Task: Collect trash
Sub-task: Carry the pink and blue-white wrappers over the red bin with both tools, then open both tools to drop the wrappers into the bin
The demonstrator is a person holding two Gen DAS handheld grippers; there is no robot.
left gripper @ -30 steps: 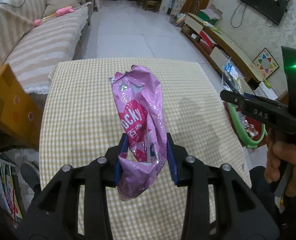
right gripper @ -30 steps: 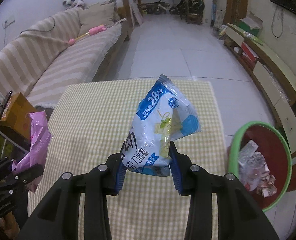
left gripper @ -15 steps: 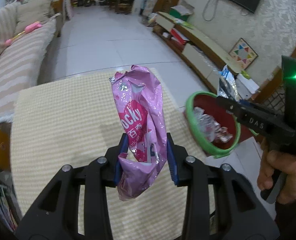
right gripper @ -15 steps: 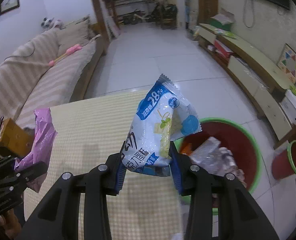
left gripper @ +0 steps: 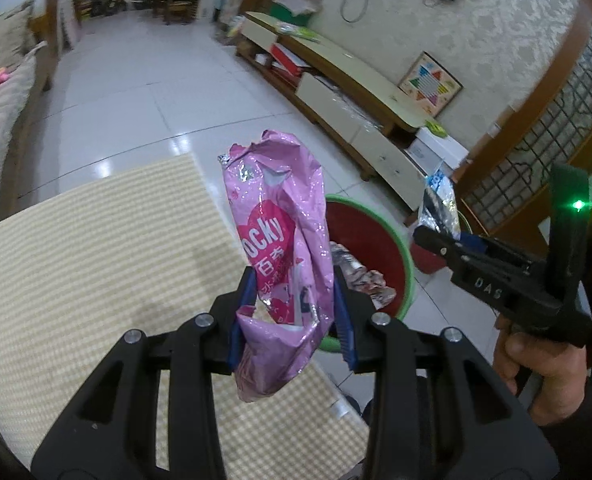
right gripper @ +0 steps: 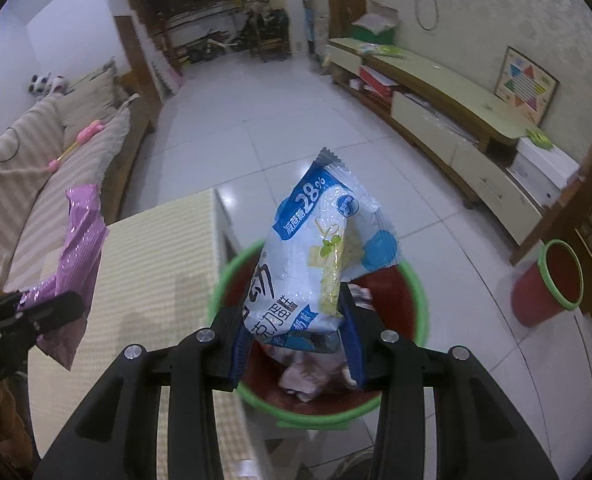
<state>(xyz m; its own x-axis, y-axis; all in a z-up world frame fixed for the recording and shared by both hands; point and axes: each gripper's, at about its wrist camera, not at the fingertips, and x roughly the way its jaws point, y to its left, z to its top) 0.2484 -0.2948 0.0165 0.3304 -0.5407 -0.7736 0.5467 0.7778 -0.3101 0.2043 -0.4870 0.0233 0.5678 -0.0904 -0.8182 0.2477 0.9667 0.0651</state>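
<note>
Right wrist: crumpled wrappers [right gripper: 307, 376] inside green-rimmed red bin [right gripper: 415, 300].

Both wrist views close, downward; shared red bin [left gripper: 369, 240] [right gripper: 411, 300], perhaps table edge [left gripper: 216, 208].

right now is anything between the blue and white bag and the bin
Nothing visible. The blue and white bag, shut in the right gripper, hangs directly over the open green-rimmed bin, which already holds some wrappers.

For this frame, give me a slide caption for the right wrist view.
Right gripper holds a white-and-blue snack wrapper above the green-rimmed red trash bin beside the checkered table.
</note>
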